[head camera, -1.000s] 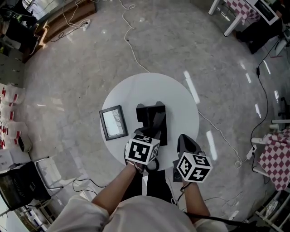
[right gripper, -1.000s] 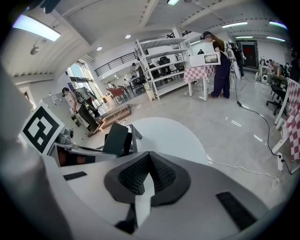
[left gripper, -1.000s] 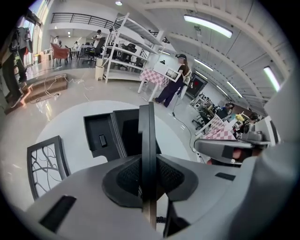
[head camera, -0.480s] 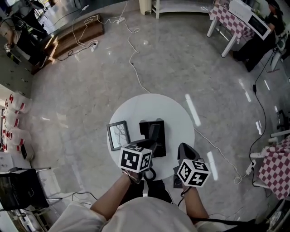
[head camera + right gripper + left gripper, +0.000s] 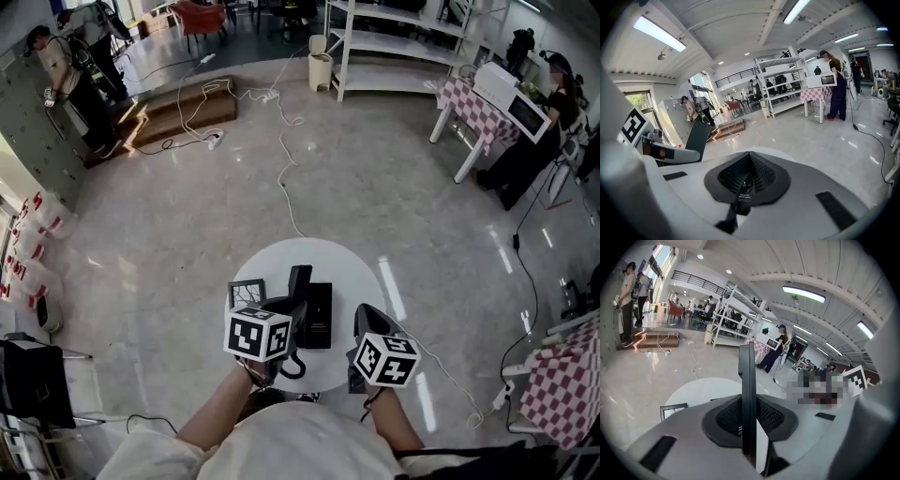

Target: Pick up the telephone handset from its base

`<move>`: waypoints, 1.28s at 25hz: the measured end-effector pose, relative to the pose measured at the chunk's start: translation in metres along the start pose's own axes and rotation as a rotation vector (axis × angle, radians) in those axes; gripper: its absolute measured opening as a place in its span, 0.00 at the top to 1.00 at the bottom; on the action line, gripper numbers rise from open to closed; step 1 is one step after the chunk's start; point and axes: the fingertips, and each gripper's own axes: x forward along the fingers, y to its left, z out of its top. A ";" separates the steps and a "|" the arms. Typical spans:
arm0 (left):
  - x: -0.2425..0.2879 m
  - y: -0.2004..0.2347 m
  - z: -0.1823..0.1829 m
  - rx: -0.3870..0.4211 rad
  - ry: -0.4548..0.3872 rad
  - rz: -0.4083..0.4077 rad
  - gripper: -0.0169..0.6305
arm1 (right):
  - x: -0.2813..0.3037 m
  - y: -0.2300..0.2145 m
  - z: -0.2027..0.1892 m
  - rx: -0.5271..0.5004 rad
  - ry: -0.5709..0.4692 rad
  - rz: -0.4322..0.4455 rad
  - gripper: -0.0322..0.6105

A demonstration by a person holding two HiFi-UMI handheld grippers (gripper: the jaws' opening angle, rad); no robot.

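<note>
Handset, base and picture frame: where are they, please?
handset (image 5: 299,284): head view, its upper end.
base (image 5: 319,317): head view, its top face.
picture frame (image 5: 247,292): head view, its glass.

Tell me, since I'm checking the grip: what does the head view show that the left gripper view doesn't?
Head view only: the whole black rectangular telephone base and the person's forearms. Left gripper view only: the left gripper, jaws clamped on the black telephone handset, seen edge-on. Both: that handset, the round white table, the small dark-framed picture.

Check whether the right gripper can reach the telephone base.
Probably yes: the right gripper hangs just right of the telephone base, bare table between them, and the left gripper holds the handset at its other side.
</note>
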 end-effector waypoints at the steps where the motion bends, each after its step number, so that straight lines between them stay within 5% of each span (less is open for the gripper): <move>1: -0.005 0.002 0.006 -0.008 -0.023 0.008 0.84 | 0.000 0.004 0.005 -0.012 -0.007 0.010 0.91; 6: -0.029 0.006 0.040 -0.072 -0.150 0.043 0.84 | 0.004 0.012 0.020 -0.042 -0.022 0.044 0.91; 20: -0.081 0.007 0.119 0.036 -0.363 0.081 0.84 | -0.004 0.024 0.084 -0.043 -0.188 0.016 0.91; 32: -0.132 0.008 0.138 0.098 -0.526 0.010 0.84 | -0.037 0.067 0.119 -0.136 -0.313 -0.053 0.91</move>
